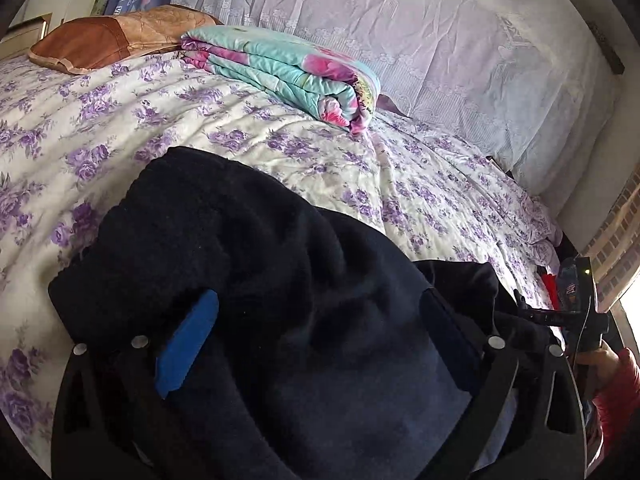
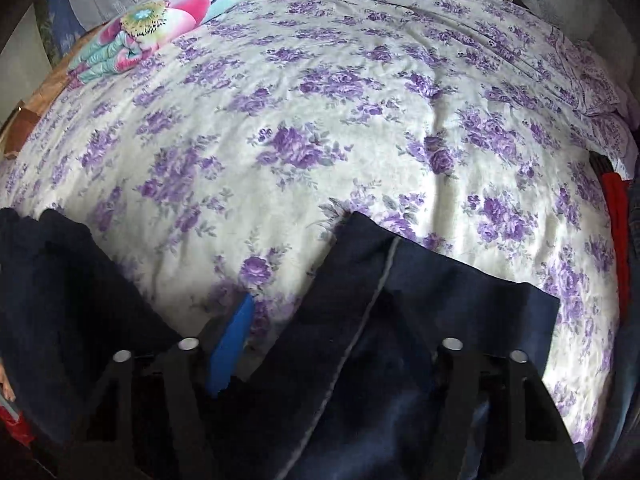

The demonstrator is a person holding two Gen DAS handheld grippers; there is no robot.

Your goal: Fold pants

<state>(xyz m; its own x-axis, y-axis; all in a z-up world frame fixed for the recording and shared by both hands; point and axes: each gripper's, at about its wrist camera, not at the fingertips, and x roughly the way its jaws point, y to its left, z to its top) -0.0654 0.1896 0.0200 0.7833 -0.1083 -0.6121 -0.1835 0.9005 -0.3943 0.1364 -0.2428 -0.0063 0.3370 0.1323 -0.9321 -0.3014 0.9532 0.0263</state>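
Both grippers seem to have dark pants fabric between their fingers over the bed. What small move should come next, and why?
Probably lower both ends onto the bedspread and spread them flat. The pants bunch in folds across the left gripper, and the right gripper has only a striped edge.

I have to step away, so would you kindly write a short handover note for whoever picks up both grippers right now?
Left gripper: fingers spread wide with bunched dark navy pants lying between them; whether it grips is unclear.
Right gripper: also wide, with a flatter part of the pants, showing a grey side stripe, between its fingers.
The pants rest at the near edge of the floral bedspread; a folded quilt sits farther back.
Done: no neat fold visible yet.
Left: probably lay the pants flat, then fold them.
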